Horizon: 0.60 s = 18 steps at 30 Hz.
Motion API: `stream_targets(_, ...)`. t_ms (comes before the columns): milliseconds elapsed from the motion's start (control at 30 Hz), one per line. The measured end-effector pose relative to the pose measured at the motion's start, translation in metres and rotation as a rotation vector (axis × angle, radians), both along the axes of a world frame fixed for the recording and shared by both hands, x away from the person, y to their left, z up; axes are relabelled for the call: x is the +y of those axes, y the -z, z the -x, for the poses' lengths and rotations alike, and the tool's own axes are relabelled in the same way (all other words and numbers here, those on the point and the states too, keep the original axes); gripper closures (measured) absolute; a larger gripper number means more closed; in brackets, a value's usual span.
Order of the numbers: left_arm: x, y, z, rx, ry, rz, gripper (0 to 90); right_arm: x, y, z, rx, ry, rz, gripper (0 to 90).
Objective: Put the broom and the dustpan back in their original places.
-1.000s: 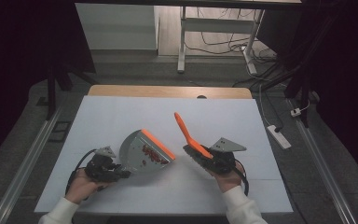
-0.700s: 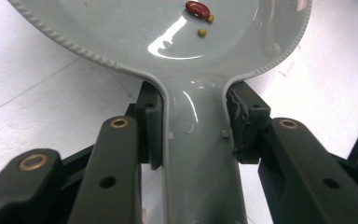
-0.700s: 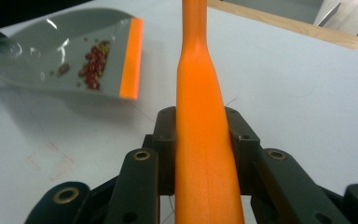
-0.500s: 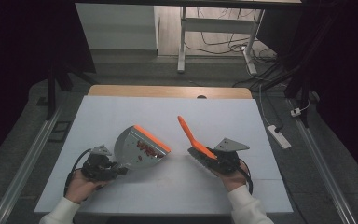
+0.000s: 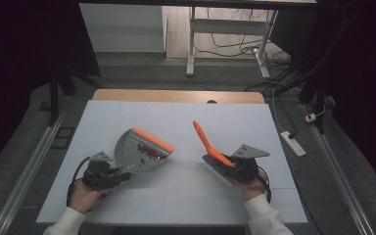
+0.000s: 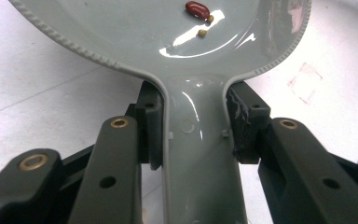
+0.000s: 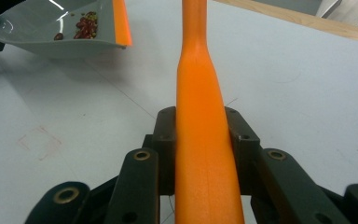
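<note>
Left gripper [image 5: 108, 175] clamped on the handle of a grey plastic dustpan with orange lip [image 5: 141, 150], near left, holding small red beans [image 5: 144, 151] — liable to spill if tipped lip-down. Right gripper [image 5: 235, 168] clamped on an orange-handled brush [image 5: 206, 140], near right — apt to slip, held by one end.

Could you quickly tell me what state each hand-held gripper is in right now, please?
Left hand-held gripper: closed on the handle of the grey dustpan, which holds red beans.
Right hand-held gripper: closed on the orange brush.
</note>
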State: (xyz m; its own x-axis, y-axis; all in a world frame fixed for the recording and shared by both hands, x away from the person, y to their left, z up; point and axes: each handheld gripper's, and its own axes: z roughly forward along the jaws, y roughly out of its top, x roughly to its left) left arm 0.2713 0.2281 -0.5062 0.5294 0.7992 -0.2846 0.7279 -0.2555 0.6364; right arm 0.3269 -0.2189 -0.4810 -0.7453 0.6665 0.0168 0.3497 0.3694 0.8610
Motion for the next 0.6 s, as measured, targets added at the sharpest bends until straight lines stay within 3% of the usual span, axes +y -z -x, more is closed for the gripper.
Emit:
stream_targets(300,0.004,0.000,0.003,-0.017,-0.049,-0.010,61.5,-0.005,-0.001,0.004,0.000,0.013,0.008,69.9)
stream_targets(600,0.012,-0.001,0.004,-0.034,-0.120,0.006,61.5,-0.012,-0.003,0.009,0.001,0.026,0.010,69.9)
